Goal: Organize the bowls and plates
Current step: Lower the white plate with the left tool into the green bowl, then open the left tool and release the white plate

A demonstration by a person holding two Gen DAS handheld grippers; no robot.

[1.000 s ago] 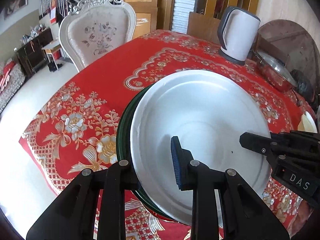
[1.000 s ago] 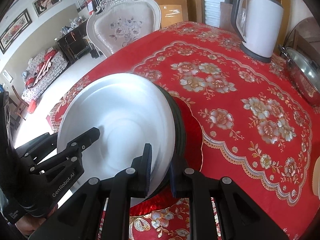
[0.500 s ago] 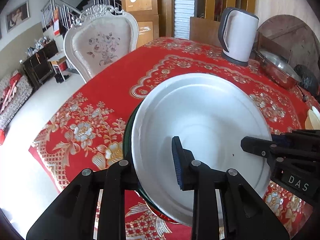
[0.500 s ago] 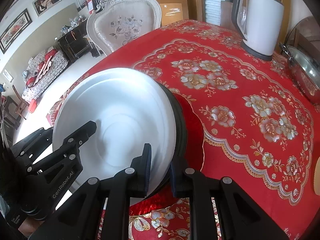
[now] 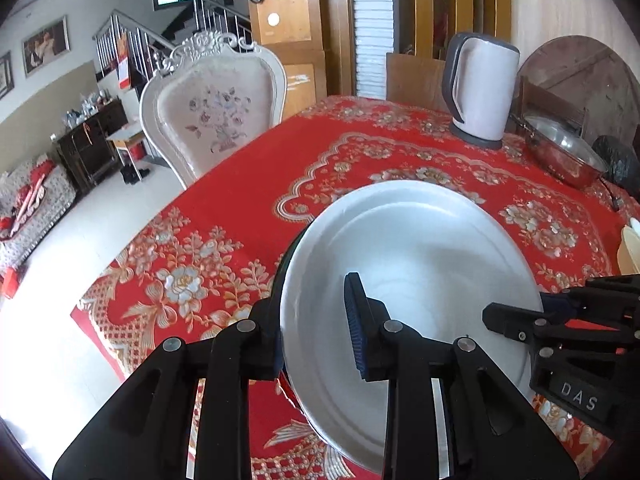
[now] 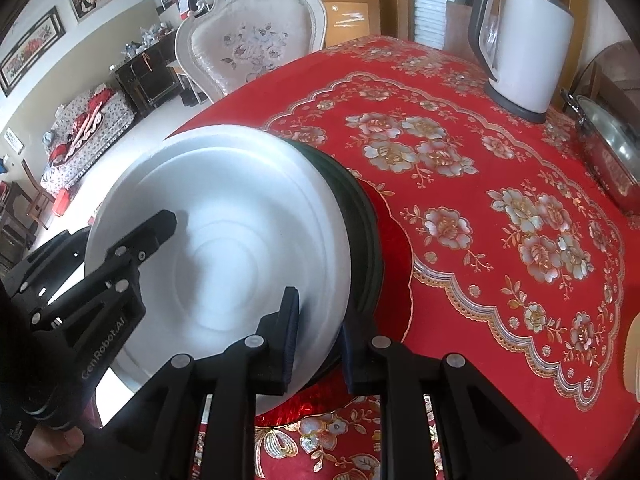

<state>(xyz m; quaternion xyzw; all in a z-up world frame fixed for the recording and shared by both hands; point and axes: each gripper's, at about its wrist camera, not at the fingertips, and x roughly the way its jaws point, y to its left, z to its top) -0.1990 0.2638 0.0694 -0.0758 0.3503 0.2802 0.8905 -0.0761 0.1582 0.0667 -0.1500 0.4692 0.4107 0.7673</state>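
The white plate sits on top of a dark green plate, the stack tilted over the red floral tablecloth. The left gripper straddles the stack's near-left rim, its jaws narrowly parted on both plates. The right gripper clamps the opposite rim likewise, one pad on the white face, the other behind the green edge. A white kettle stands well apart at the table's far side.

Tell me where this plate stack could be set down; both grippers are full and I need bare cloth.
The widest free patch is the red cloth between the stack and the kettle. Cloth toward the chair is bare too. The far right edge is crowded by the steel pan.
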